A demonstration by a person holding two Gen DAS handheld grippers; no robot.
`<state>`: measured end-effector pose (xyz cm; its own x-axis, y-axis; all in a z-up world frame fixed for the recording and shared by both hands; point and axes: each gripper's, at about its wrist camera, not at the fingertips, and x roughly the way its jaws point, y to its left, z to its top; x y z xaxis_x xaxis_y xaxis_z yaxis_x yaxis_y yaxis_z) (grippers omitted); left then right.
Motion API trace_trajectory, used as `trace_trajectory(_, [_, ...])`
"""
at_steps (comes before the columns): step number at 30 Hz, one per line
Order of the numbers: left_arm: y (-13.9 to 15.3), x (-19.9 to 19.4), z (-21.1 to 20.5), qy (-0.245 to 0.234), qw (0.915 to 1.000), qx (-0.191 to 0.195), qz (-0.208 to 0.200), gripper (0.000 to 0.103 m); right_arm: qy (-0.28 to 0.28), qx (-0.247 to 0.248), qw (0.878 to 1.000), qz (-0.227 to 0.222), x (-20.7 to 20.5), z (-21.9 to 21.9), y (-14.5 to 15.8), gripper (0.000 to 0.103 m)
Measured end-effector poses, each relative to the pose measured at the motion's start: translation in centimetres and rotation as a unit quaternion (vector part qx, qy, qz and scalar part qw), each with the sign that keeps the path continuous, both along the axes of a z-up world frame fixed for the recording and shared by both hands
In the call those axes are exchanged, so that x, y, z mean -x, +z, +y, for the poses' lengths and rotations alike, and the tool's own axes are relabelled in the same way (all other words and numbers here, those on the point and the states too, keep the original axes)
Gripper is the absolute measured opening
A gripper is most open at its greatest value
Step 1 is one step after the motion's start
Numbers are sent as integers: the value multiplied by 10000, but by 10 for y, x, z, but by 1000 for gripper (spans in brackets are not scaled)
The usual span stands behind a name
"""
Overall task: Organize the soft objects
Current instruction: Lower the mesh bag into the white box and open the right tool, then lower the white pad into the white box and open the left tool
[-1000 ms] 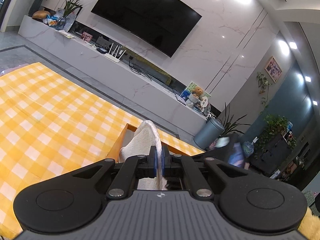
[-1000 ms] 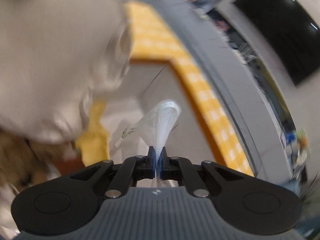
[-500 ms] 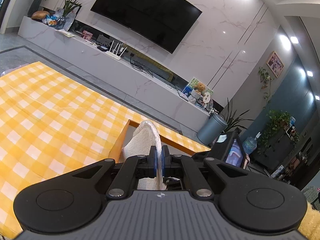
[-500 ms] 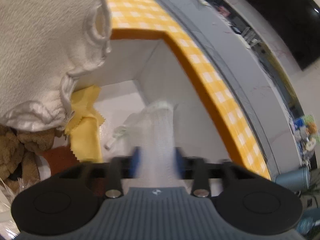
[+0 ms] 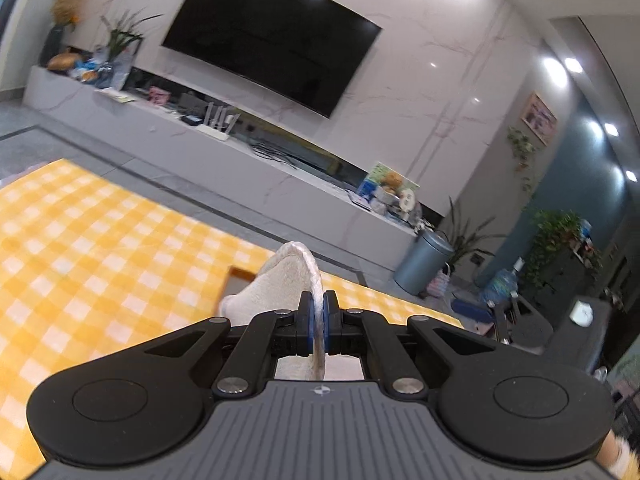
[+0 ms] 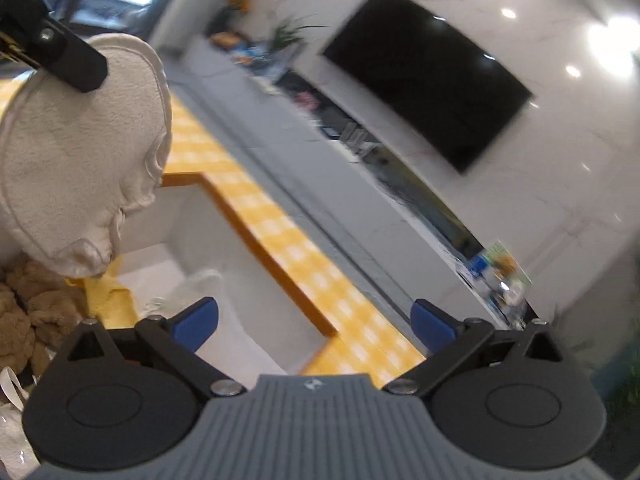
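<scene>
The left tongs (image 5: 319,320) are seen clenched on a white towel (image 5: 280,280), whose folded edge is pinched between the blue pads (image 5: 306,316) at the lower centre of the left wrist view. The towel is held above a yellow checked cloth (image 5: 100,248) that covers the desk, and part of an orange-rimmed box (image 5: 236,274) is shown just behind it. In the right wrist view the same towel (image 6: 80,160) is found at the upper left of the frame, hanging from a black finger (image 6: 68,60) of the left tongs over the box (image 6: 256,240). The right tongs (image 6: 314,322) are spread wide and nothing is held between their blue pads (image 6: 196,322). Inside the white-walled box, a pale gauzy item (image 6: 200,284) is seen lying on the floor, blurred, with a yellow cloth (image 6: 108,300) beside it at lower left. A brown plush (image 6: 24,312) is shown at the left edge, below the towel. A dark television (image 6: 428,76) is mounted on the marble wall at the upper right.
</scene>
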<state>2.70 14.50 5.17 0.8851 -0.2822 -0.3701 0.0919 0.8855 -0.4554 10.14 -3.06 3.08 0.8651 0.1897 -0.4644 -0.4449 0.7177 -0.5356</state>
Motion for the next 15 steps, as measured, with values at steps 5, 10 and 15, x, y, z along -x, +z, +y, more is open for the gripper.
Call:
trace_trajectory(5, [6,-33,-27,-370,9992,-47,113,4,-815,-715,9940,121,3,-42,-1,100])
trace_trajectory(10, [-13,-76,-57,-901,9954,-153,282,5,-1093,-1265,9852,391,-1,-74,-7,100])
trace_trajectory(15, [-68,-111,-58,-282,9851,-884,1447,4,-1073,-1764,9770,537,1,-87,-5,100])
